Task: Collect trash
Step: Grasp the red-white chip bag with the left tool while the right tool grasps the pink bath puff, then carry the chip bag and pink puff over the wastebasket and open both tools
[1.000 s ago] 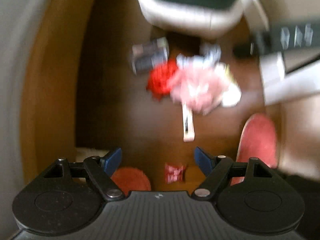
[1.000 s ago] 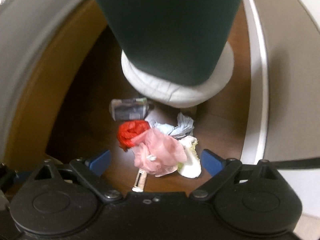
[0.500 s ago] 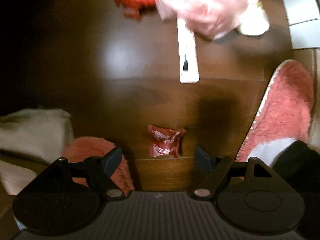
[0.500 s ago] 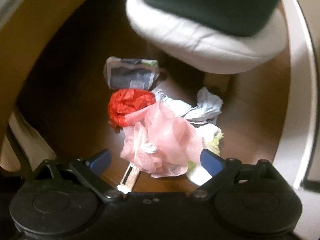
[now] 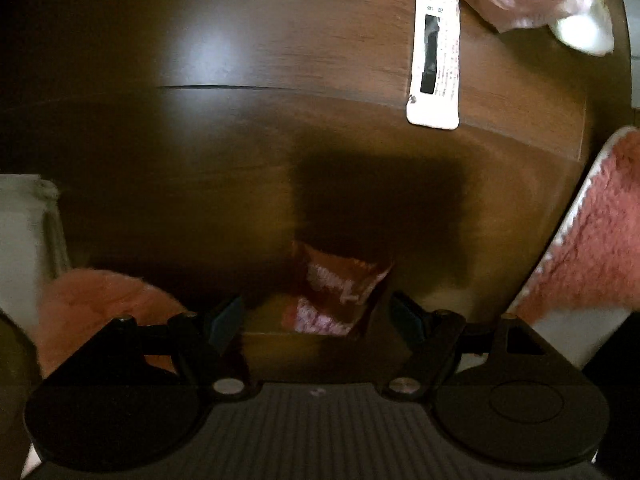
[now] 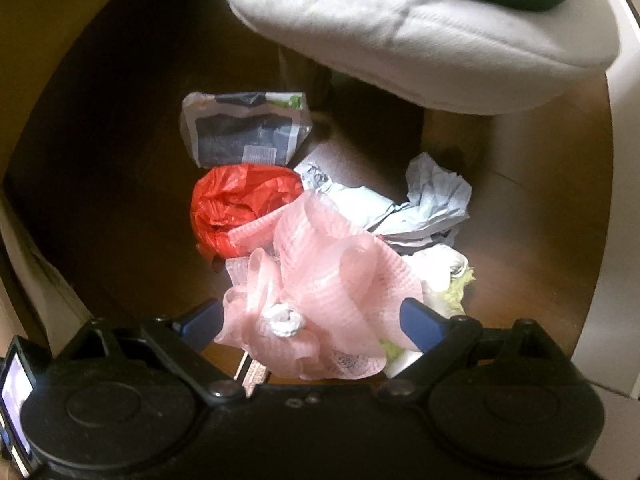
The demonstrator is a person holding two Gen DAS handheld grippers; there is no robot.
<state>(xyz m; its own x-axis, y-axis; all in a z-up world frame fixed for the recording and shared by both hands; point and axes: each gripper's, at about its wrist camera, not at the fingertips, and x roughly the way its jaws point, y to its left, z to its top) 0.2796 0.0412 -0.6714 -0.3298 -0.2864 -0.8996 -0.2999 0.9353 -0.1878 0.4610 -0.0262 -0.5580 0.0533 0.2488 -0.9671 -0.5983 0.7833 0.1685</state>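
Note:
A small red wrapper lies on the dark wood floor, between the open fingers of my left gripper, close above it. A white paper sleeve lies further off. My right gripper is open with its fingers either side of a pink mesh pouf. Around the pouf lie a red plastic bag, a grey-and-black packet, crumpled bluish paper and a white and green scrap.
Pink fuzzy slippers sit at the left and right of the left wrist view. A white bag rim of a dark green bin hangs over the pile. A white wall edge runs along the right.
My left gripper has dropped closer to the floor, so the red wrapper now sits between its fingers. My right gripper has moved in on the pink pouf, which now fills the gap between its fingers.

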